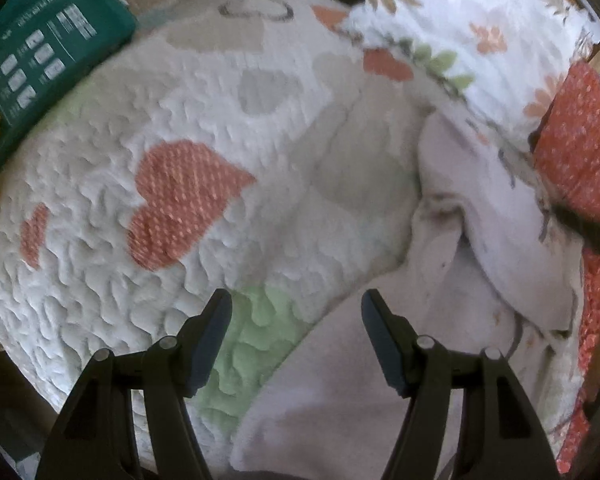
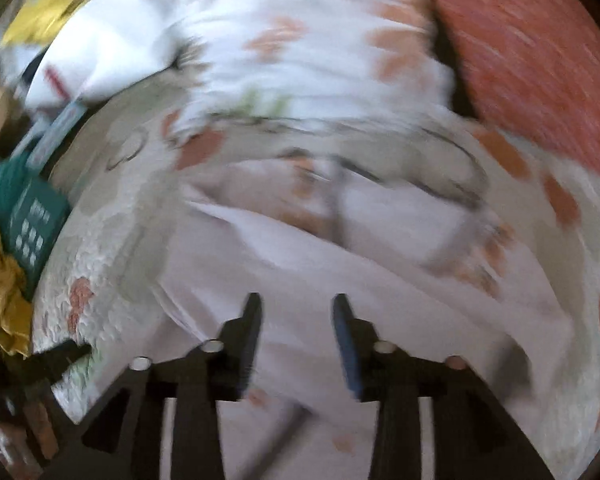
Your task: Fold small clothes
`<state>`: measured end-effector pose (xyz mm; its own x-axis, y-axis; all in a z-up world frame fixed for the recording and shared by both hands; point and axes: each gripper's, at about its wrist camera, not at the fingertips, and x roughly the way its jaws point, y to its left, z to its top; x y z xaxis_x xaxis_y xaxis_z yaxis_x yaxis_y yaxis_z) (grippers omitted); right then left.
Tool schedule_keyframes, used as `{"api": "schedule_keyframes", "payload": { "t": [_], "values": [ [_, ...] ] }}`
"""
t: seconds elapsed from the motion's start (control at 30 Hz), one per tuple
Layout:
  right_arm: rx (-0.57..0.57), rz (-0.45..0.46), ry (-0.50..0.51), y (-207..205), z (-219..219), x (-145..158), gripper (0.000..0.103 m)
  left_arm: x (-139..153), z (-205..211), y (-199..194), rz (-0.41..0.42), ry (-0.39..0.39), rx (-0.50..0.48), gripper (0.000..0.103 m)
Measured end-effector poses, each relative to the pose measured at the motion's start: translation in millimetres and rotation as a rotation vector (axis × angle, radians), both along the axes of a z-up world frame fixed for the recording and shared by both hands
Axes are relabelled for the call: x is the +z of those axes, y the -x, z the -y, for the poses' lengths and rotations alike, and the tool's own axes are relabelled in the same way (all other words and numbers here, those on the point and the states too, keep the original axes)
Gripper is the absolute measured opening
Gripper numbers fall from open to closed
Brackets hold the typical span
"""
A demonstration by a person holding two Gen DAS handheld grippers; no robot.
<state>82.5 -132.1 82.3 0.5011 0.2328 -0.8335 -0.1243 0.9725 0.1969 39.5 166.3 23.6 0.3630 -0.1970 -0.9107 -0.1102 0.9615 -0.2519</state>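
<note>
Left wrist view
Left gripper (image 1: 296, 312): black two-finger tool, jaws spread wide with nothing between them, hovering over the bed.
Garment: pale pink-white small cloth garment (image 1: 440, 280), crumpled, lying at the right and near side of the quilt, passing under the right finger.
Quilt: white puckered quilt with orange hearts and beige and green patches (image 1: 188, 196), filling the middle and left.
Pillow: white pillow with orange flowers and green leaves (image 1: 480, 28), far right.
Red cloth: orange-red fabric with small white dots (image 1: 580, 148), at the right edge.
Green pack: teal-green package with white printed boxes (image 1: 48, 52), far left.

Right wrist view (heavily blurred)
Right gripper (image 2: 296, 320): black fingers parted, holding nothing, above the garment (image 2: 340, 280).
Garment place: spread across the middle and near part of the quilt (image 2: 100, 240).
Pillow (image 2: 300, 40): far, centre.
Red cloth (image 2: 520, 60): far right.
Green pack (image 2: 32, 216): left edge, just beside a crumpled mustard-yellow cloth (image 2: 4, 292).
</note>
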Motion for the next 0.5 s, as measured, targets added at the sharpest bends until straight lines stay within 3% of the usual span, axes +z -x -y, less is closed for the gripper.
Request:
{"api": "schedule_keyframes", "payload": {
  "t": [0.07,0.17,0.3,0.37,0.5],
  "values": [
    [0.065,0.019,0.034,-27.5,-43.0,0.6,0.057,-2.2,2.5,-1.1,-0.009,0.002,-0.008,0.066],
    [0.143,0.027,0.096,-62.7,-94.8,-5.1,0.060,0.5,3.4,-1.5,-0.001,-0.004,-0.011,0.066],
    [0.223,0.019,0.306,-98.8,-143.6,-35.1,0.059,5.2,2.7,-3.5,0.010,0.000,-0.011,0.066],
    [0.228,-0.012,0.373,-110.7,-146.7,-48.6,0.005,6.0,1.0,-4.8,0.009,0.000,-0.011,0.066],
    [0.114,-0.024,0.325,-146.8,-124.7,-50.7,0.003,7.2,-4.2,-4.2,0.016,-0.013,-0.012,0.066]
  ]
}}
